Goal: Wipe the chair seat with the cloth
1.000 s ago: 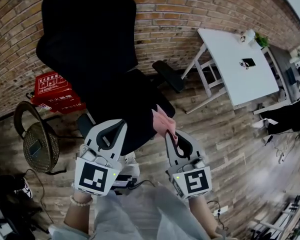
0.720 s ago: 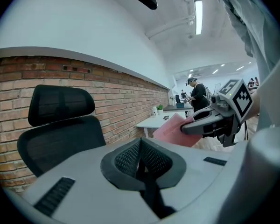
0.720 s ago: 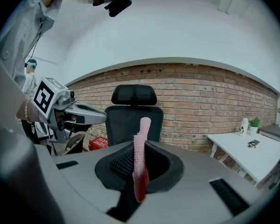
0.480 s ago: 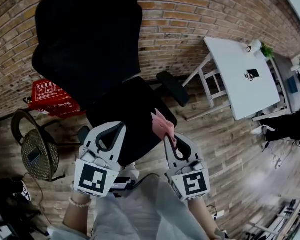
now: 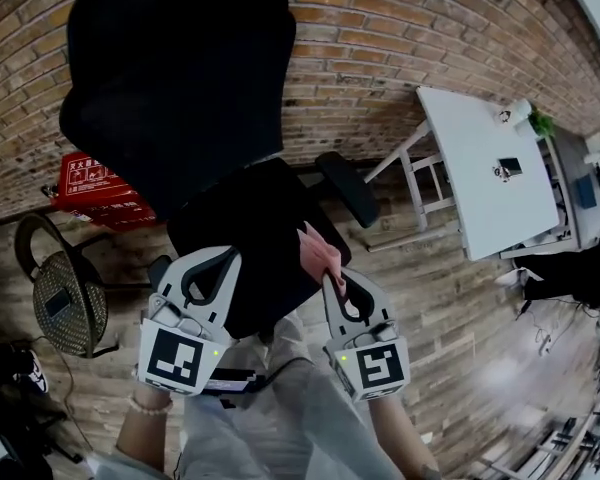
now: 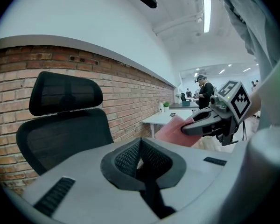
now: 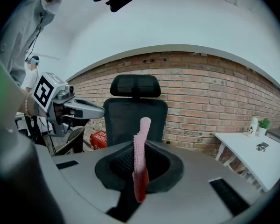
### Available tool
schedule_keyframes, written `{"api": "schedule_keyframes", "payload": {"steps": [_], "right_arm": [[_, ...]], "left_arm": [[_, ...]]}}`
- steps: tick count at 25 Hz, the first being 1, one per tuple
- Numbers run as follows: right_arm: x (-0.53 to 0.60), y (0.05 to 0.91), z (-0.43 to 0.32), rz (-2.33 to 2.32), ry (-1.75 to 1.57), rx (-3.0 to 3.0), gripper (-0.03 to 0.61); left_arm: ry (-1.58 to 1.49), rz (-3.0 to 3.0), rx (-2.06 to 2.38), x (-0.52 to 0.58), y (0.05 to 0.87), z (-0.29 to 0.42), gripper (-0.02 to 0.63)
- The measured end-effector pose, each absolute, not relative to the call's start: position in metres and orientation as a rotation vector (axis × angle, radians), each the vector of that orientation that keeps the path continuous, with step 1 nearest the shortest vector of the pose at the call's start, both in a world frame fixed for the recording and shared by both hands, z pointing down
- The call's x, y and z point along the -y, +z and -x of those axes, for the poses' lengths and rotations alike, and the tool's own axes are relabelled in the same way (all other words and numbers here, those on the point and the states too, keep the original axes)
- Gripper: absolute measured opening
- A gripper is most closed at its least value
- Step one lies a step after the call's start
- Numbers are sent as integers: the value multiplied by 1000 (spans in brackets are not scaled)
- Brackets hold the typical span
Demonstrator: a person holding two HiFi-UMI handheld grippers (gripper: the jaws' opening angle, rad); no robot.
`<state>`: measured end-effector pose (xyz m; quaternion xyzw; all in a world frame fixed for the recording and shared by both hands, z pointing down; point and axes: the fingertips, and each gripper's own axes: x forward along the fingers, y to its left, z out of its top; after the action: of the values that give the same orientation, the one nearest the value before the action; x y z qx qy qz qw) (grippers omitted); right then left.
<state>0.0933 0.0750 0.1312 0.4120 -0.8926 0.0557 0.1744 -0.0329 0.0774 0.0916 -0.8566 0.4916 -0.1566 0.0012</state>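
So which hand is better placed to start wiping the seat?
Right. The right tongs are shut on the pink cloth, which is held by the chair seat's near edge. The left tongs are shut with nothing between them.

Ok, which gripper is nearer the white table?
Right. The right gripper, holding the cloth, is at the seat edge toward the table; the left gripper is across the seat, farther off.

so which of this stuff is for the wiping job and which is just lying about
For the job: cloth, held in the right gripper; chair seat.
Lying about: table, red box, wicker chair.
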Motion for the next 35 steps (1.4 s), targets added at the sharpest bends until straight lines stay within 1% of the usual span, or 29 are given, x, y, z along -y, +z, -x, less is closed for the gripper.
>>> {"api": "schedule_keyframes", "payload": {"steps": [4,9,13,24,29,35], "right_arm": [[-54,144,-93,-1143,163,2553,55],[-33,180,-92,-1063,229,2516,55],[-12,213,-95,-1027,252,2489,55],[59,302,-82,-965,274,2495,55],[91,349,-69,-997,369,2480,55],[126,393,-59,-1040,355,2468,55]], "left_arm": [[-524,2668,-1576,-66,101,34,18],[-556,2654,-1615,-50,124,36,18],[-617,2638,-1707,-34,154,41,18],[-623,2570,-1821,15,229,55,18],[-643,2572,-1875,29,270,60,18],[-620,2565,-1936,45,307,63,18]]}}
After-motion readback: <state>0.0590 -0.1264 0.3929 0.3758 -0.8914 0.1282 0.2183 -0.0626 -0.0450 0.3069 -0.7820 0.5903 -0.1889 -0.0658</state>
